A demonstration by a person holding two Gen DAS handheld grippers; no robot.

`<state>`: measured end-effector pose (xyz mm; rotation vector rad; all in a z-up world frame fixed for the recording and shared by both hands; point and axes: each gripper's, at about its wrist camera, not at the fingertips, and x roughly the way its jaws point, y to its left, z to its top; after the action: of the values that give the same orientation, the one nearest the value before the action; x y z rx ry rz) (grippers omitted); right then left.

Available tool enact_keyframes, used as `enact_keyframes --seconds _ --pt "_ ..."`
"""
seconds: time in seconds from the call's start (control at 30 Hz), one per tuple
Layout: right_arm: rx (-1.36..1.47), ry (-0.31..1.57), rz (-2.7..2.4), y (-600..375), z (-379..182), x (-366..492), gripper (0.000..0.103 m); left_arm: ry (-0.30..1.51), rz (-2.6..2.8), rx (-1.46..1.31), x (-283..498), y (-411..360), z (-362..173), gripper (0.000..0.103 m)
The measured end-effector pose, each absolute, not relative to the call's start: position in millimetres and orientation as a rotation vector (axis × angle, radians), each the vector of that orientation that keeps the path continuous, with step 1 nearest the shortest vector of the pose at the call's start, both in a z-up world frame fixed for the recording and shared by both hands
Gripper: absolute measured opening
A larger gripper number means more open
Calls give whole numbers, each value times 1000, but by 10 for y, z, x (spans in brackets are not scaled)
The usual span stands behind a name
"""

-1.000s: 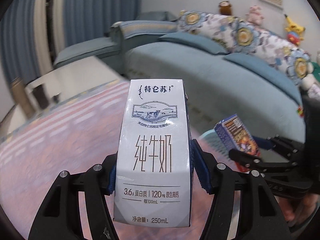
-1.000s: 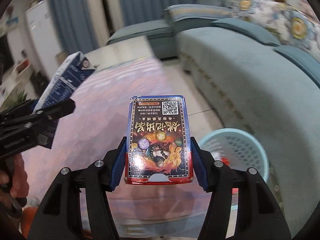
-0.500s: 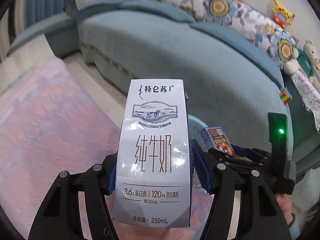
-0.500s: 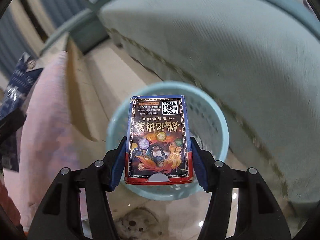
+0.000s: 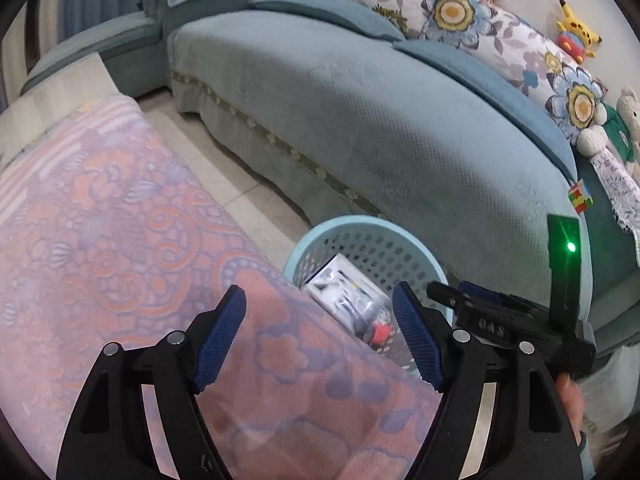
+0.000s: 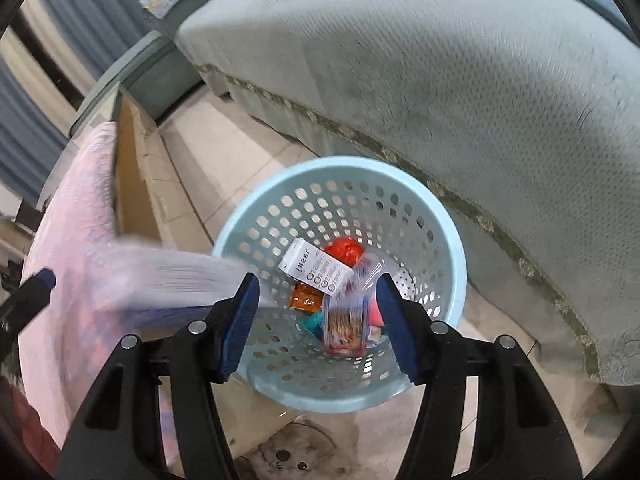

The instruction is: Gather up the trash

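Trash: nothing held in either tool.

Left gripper point(image 5: 320, 340): jaws spread wide, blue pads bare, poised over the edge of the pink patterned cloth point(image 5: 120, 240).
Right gripper point(image 6: 316, 322): jaws likewise apart and bare, directly above the pale blue perforated basket point(image 6: 452, 240).

Between the right jaws, motion-blurred: dark printed box point(image 6: 346, 326), inside the basket; resting or mid-air, cannot tell.
Deeper in the basket: white milk carton point(image 6: 316, 270) lying on its side, red ball-like item point(image 6: 344, 250) just beyond, orange wrapper point(image 6: 306, 300) partly beneath the carton.
At left of the right wrist view: a pale streak, too blurred to name.

Basket on the tiled floor point(image 6: 192, 160), near the front of the teal sofa point(image 5: 380, 120).
On the sofa: floral cushions point(image 5: 452, 12), plush toys.
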<state>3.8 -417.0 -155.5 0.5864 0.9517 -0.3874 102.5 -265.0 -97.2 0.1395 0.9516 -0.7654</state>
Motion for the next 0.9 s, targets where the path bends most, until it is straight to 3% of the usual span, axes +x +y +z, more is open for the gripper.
enact_keyframes --seconds 0.2,0.43,0.53,0.7,0.9 --pt "473 858 -375 -3751 -1058 -208 57 846 -739 88 743 -2351 -537 74" --pt "301 657 -468 -3092 -396 -562 57 637 -631 71 150 -1849 -50 87" --pt "222 538 -546 -2798 -175 -725 58 571 -592 44 -63 -1651 88 87" --pt "168 435 -660 -2583 -48 -887 60 426 -476 91 -302 -1508 131 89" --pt "212 412 -690 -2577 -14 -946 60 405 -428 67 -329 -1379 125 89"
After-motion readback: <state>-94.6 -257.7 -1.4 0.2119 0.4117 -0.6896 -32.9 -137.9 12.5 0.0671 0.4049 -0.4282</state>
